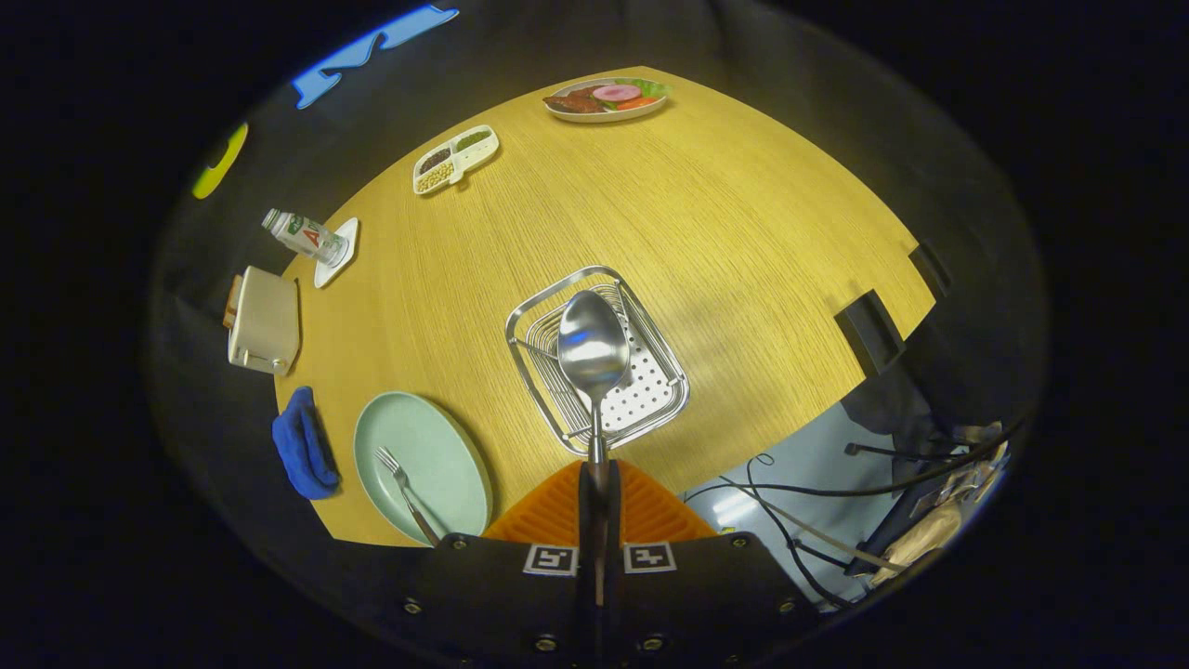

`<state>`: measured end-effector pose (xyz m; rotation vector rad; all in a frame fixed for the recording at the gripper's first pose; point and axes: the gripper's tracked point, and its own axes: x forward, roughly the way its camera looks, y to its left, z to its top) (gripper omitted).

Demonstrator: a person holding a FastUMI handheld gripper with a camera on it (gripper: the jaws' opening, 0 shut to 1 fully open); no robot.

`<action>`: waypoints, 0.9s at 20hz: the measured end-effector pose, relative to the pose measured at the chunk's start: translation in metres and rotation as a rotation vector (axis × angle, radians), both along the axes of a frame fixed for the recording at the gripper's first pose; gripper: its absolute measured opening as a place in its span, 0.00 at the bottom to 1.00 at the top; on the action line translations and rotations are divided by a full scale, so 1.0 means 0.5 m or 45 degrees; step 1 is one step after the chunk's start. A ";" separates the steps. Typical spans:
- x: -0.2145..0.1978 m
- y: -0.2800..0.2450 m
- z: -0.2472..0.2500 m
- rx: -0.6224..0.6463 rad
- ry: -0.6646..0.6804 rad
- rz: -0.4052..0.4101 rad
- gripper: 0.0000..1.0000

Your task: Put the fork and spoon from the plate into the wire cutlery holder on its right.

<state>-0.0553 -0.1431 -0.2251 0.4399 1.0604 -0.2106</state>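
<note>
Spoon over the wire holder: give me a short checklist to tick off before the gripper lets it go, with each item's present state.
1. Grip on the spoon: ok. The gripper has both orange fingers closed on its handle.
2. Spoon bowl lined up with the wire cutlery holder: ok. The bowl appears over the holder's basket, just ahead of the fingers.
3. Height of the spoon above the holder: cannot tell from this view.
4. Holder interior free: ok. Only wire and the perforated base are visible.
5. Fork remaining: not ok. It lies on the green plate beside the holder.
6. Neighbouring things clear of the drop: ok. The blue cloth lies beyond the plate.
</note>
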 end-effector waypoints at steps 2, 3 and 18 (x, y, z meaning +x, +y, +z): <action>0.013 0.001 0.011 0.008 -0.026 -0.010 0.08; 0.020 -0.002 0.018 0.007 -0.041 -0.009 0.09; 0.045 -0.056 0.145 -0.173 -0.307 -0.110 0.26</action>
